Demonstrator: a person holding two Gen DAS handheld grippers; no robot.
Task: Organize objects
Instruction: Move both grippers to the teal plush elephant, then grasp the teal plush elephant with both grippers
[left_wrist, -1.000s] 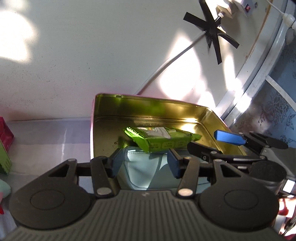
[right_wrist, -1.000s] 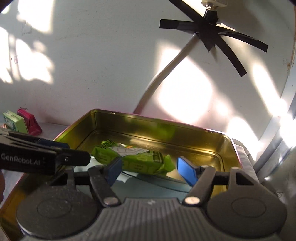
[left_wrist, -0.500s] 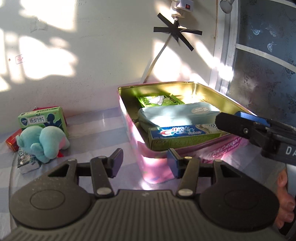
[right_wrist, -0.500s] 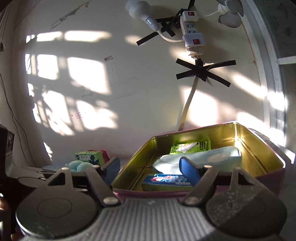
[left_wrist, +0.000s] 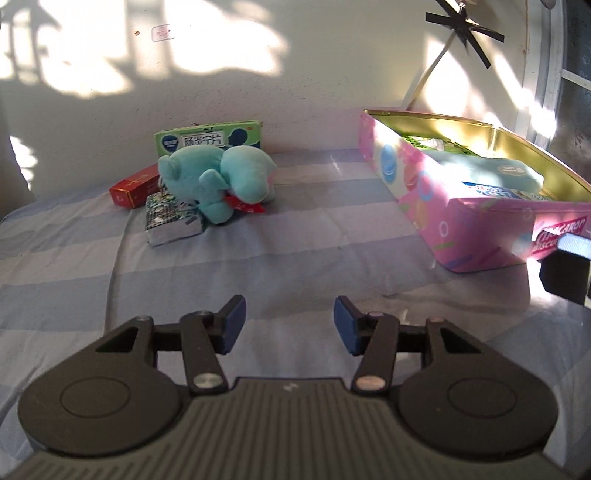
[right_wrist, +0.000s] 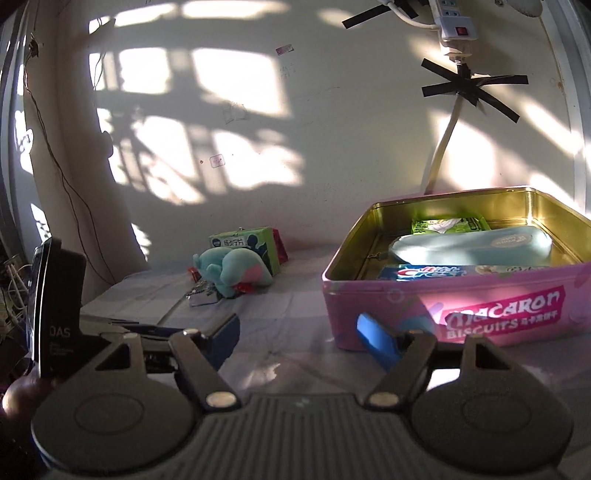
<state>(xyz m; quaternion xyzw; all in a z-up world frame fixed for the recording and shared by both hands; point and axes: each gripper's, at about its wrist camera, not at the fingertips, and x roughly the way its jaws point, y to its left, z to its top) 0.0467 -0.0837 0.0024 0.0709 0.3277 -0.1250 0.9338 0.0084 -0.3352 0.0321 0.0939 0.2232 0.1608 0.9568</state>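
Ahead and to the left of the left gripper (left_wrist: 286, 323) sits a cluster near the wall: a red cardboard carton (left_wrist: 135, 184), a crinkled silver foil packet (left_wrist: 171, 221), a teal plush elephant (left_wrist: 218, 181) leaning on that packet, and a green printed box (left_wrist: 208, 142) behind it. The left gripper hangs over the striped blue-grey cloth (left_wrist: 295, 251), jaws wide apart, holding nothing. Just ahead of the right gripper (right_wrist: 297, 338) (equally spread and empty) stands the pink macaron biscuit tin (right_wrist: 461, 306), holding a green snack packet (right_wrist: 448, 225), a pale blue pouch (right_wrist: 471, 245) and a toothpaste box (right_wrist: 443, 273).
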